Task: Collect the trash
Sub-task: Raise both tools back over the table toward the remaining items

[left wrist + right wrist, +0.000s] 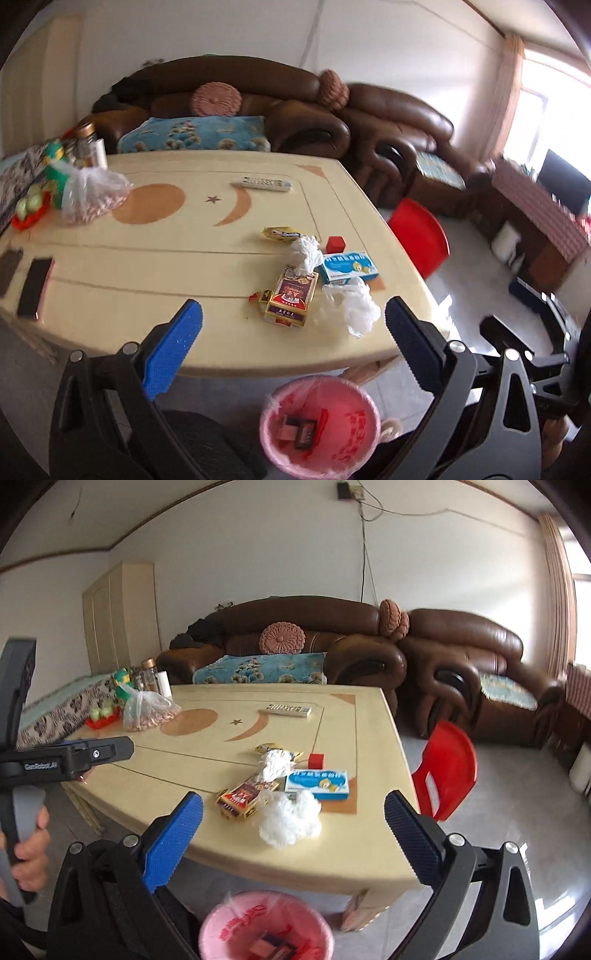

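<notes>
Left wrist view first: our left gripper (293,334) has its blue fingers (173,347) spread about as wide as they go, and there's nothing between them. It hangs above the near edge of the cream table (147,266). The trash sits in a loose cluster toward the table's right side: a maroon-and-gold box (291,297), a crumpled white tissue (352,306) just to its right, another white wad (304,253) behind it, a blue-and-white box (347,266), a little red cube (336,243) and a yellow wrapper (280,234). Straight below us on the floor is the pink bin (319,424) with a plastic liner, and we can see a couple of small boxes already lying inside. Two dark phones (35,288) lie at the left edge of the table, and a remote (264,183) sits further back.

Right wrist view: the right gripper (293,814) is also wide open and holds nothing. Same pile from a slightly different angle, with the big white tissue (290,821) nearest the edge, the maroon box (242,799) left of it and the blue-and-white box (318,782) behind. The pink bin (266,928) is at the bottom, near the table's edge. On the far left we see a hand (27,853) wrapped around the handle of the other gripper. A red chair (448,771) stands right of the table.
</notes>
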`<state>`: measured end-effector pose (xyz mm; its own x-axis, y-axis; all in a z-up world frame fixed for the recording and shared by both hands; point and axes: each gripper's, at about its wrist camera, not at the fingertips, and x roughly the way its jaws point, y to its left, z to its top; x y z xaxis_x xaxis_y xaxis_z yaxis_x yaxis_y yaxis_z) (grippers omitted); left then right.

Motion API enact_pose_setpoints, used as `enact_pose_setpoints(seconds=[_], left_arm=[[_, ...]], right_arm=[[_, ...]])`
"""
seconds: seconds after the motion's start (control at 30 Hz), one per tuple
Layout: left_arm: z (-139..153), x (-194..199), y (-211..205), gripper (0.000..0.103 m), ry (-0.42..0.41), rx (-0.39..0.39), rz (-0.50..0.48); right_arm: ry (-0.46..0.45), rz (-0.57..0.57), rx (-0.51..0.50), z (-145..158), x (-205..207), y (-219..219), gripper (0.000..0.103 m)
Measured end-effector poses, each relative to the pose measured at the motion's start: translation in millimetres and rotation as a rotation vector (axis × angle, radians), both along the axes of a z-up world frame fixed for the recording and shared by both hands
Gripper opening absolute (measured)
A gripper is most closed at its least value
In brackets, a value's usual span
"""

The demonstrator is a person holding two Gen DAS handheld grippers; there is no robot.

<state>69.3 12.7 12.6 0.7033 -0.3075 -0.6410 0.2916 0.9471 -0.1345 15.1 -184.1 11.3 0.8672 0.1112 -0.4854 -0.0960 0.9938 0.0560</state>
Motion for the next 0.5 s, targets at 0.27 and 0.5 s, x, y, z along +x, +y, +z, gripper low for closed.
enact_pose_setpoints(seconds=[0.27,0.5], left_arm=[[11,9,-13,0.097,-0.122,0.057,-0.046],[-14,32,-31,0.097,-0.149,0.139,-0.025]], right_arm=[[0.073,0.02,0.028,-12,35,-1,0.096],[0.117,0.001,0.033,-30,64,-10,0.096]])
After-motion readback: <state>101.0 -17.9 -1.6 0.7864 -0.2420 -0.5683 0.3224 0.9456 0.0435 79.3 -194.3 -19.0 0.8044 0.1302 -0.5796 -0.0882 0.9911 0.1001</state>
